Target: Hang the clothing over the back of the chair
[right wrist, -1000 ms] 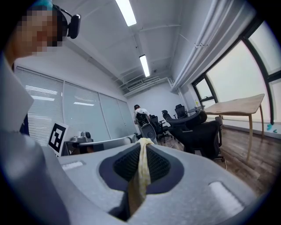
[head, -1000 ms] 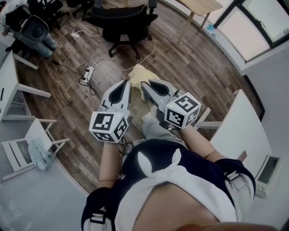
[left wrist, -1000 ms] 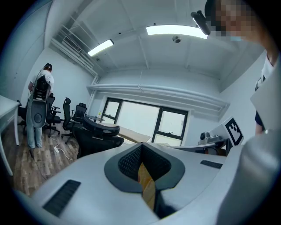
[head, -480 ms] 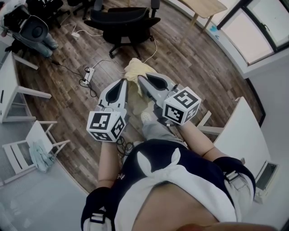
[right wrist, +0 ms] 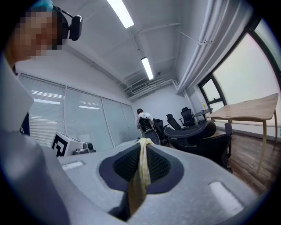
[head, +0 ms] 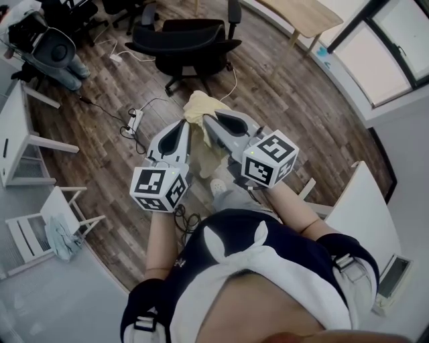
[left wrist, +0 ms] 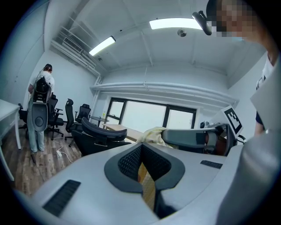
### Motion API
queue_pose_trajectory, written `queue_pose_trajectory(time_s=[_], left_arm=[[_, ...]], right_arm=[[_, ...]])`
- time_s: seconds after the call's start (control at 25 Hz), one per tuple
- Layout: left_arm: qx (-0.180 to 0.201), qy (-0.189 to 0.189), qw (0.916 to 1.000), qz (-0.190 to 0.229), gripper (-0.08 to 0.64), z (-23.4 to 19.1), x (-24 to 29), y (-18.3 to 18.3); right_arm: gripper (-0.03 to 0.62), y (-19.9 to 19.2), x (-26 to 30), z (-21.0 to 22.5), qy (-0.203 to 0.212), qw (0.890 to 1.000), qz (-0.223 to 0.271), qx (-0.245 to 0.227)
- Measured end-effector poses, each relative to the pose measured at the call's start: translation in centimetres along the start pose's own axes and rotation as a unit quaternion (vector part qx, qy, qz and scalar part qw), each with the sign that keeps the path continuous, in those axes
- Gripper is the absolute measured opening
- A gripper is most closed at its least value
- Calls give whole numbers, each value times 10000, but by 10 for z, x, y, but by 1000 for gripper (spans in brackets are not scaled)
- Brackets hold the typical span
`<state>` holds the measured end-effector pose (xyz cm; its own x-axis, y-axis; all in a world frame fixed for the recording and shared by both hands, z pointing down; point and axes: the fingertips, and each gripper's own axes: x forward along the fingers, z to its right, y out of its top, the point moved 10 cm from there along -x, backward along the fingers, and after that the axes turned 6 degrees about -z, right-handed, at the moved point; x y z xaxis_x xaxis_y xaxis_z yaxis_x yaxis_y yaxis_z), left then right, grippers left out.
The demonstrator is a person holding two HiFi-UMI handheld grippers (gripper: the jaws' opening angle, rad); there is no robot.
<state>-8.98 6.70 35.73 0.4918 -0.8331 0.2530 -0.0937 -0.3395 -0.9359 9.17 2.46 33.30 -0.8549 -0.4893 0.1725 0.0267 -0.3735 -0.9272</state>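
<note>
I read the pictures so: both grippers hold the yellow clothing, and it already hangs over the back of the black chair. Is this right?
Not fully. Both the left gripper and the right gripper hold the yellow clothing, but it does not hang over the black chair. The head view shows the chair standing apart, ahead of the clothing.

dark wood-plank floor (head: 301,100) runs under a light wooden table (head: 301,12); dark-framed windows (head: 395,40) stand just right of the table; a white power strip (head: 136,119) lies well left of it. strip lights (right wrist: 147,68) glow high above the table; a white folding chair (head: 27,234) sits far from it.
</note>
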Motion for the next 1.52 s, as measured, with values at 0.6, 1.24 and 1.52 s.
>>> queue_pose_trajectory(time_s=[0.6,1.24,1.52], left_arm=[[-111,383,9992,87,6,-30,57,13],[-212,416,9989,-88,6,-57,73,12],[-216,310,9991,-176,6,-72,89,22]], right_arm=[[28,31,41,68,352,9992,-3,-197],[28,46,78,84,425,9987,86,-253],[28,64,96,92,566,9980,96,-265]])
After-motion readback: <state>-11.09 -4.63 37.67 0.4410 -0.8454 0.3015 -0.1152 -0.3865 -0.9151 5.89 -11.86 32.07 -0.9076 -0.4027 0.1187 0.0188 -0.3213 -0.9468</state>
